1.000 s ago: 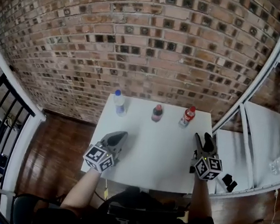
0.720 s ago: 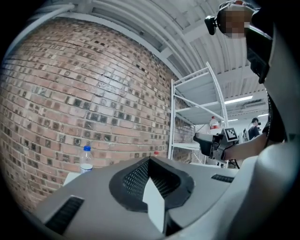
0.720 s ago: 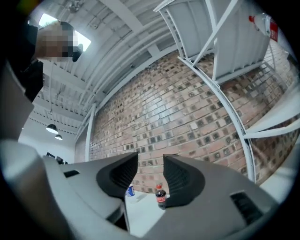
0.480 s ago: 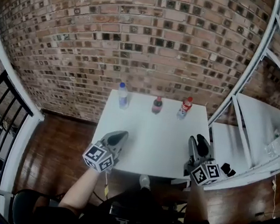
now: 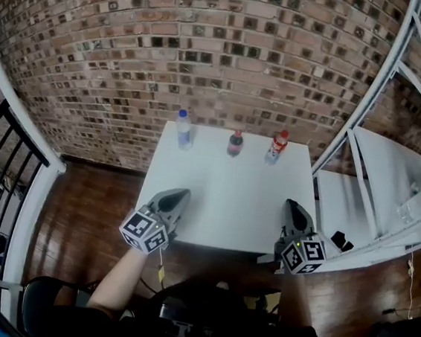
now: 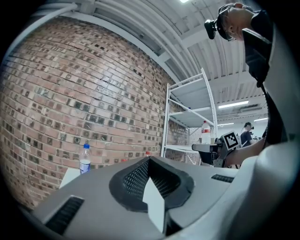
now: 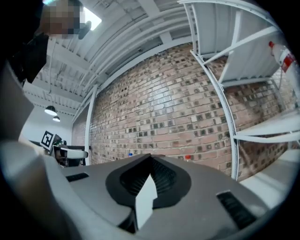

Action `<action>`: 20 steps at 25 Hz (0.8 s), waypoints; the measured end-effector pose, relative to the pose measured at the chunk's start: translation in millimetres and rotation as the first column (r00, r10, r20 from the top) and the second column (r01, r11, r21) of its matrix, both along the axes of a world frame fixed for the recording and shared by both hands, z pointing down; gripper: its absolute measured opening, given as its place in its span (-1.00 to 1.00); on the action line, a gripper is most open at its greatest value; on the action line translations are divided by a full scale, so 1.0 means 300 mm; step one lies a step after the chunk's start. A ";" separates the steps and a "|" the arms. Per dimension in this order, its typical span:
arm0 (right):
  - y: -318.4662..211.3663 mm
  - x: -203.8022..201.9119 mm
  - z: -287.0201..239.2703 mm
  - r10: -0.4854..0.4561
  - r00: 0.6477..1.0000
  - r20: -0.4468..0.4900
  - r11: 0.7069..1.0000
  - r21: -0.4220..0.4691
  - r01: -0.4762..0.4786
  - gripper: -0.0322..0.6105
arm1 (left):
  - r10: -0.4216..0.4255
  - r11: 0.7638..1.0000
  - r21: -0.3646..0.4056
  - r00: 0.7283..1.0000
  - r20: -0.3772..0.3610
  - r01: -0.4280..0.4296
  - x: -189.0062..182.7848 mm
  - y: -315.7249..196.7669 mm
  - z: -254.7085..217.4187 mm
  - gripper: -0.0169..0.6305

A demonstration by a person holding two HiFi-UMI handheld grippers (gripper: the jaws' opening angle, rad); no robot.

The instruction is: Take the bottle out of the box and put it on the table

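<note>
Hovering at the table's (image 5: 228,211) near edge, left tool (image 5: 180,193) pinched empty, right tool (image 5: 293,205) just closed on nothing; a careless reach could topple the far-edge bottles (image 5: 235,142).

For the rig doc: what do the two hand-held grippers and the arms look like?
The left hand-held gripper and right hand-held gripper match: grey tapered shells, black mesh-textured pads, and a cube of black-and-white square markers at the rear. No sleeves on the forearms.
</note>
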State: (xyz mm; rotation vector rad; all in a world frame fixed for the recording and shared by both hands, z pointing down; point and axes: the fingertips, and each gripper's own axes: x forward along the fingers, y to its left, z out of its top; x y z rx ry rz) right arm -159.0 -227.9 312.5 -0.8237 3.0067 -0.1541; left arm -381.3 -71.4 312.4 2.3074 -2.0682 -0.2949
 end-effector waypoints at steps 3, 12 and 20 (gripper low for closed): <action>0.031 0.015 0.024 -0.017 1.000 0.007 0.999 -0.037 0.017 -0.89 | -0.024 1.000 0.015 1.000 -0.005 0.024 -0.001 0.015 -0.018 -0.94; 0.017 0.071 0.039 -0.020 1.000 0.001 0.999 -0.029 0.020 -0.89 | -0.122 0.991 0.043 0.991 -0.053 0.124 0.002 0.021 -0.002 -0.94; 0.007 0.075 0.102 -0.029 1.000 0.002 0.996 -0.086 0.030 -0.90 | -0.167 0.986 0.008 0.985 -0.042 0.167 0.042 0.013 0.058 -0.94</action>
